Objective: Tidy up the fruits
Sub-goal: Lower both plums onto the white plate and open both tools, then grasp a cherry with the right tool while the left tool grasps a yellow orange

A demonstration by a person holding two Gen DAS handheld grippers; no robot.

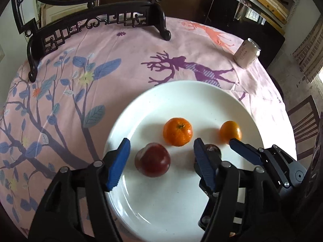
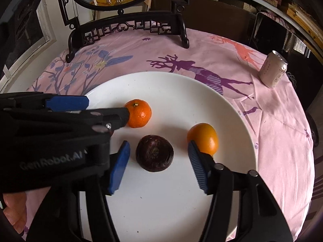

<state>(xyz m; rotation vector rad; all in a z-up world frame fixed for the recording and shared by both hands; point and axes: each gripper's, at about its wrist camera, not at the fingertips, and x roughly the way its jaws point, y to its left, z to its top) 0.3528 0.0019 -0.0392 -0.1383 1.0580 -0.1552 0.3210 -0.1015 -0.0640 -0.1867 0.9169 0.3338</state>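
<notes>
A white plate (image 1: 201,96) on the counter's pink printed cloth (image 1: 121,56) holds four fruits: a red plum (image 1: 152,160), a stemmed mandarin (image 1: 177,131), a smaller orange fruit (image 1: 230,131) and a dark wrinkled fruit (image 2: 154,152). The left tongs (image 1: 161,161) stand apart around the red plum without pressing it, while the right tongs (image 2: 158,165) stand apart on either side of the dark fruit, also clear of it. A pale drink can (image 2: 273,71) stands near the cloth's far edge, well apart from the plate.
</notes>
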